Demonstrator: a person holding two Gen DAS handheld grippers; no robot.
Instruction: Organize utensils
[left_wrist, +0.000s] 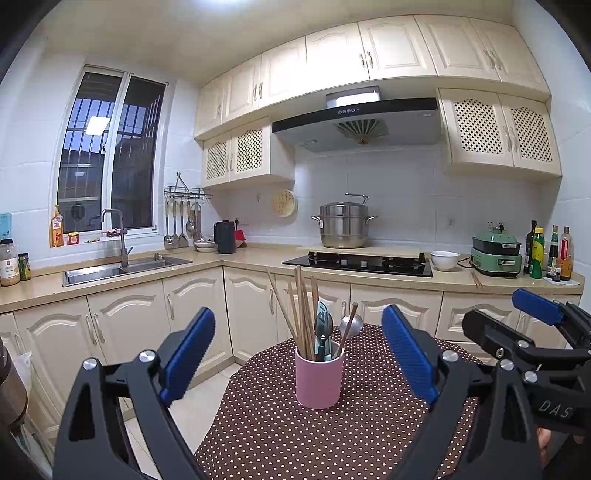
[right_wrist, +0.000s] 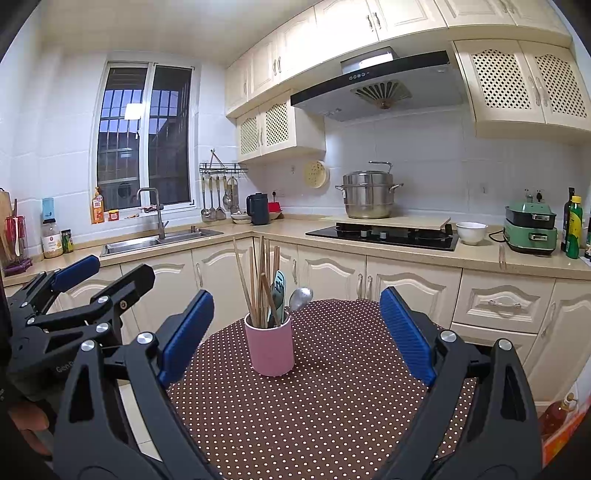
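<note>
A pink cup stands upright on a brown polka-dot table. It holds several wooden chopsticks, a teal-handled utensil and a metal spoon. My left gripper is open and empty, its fingers apart on either side of the cup and nearer the camera. The cup also shows in the right wrist view, with chopsticks and spoon. My right gripper is open and empty, a little short of the cup. Each gripper appears at the edge of the other's view.
Kitchen counters run behind the table, with a sink at left, a stove bearing a steel pot, a white bowl, a green cooker and bottles. Tiled floor lies left of the table.
</note>
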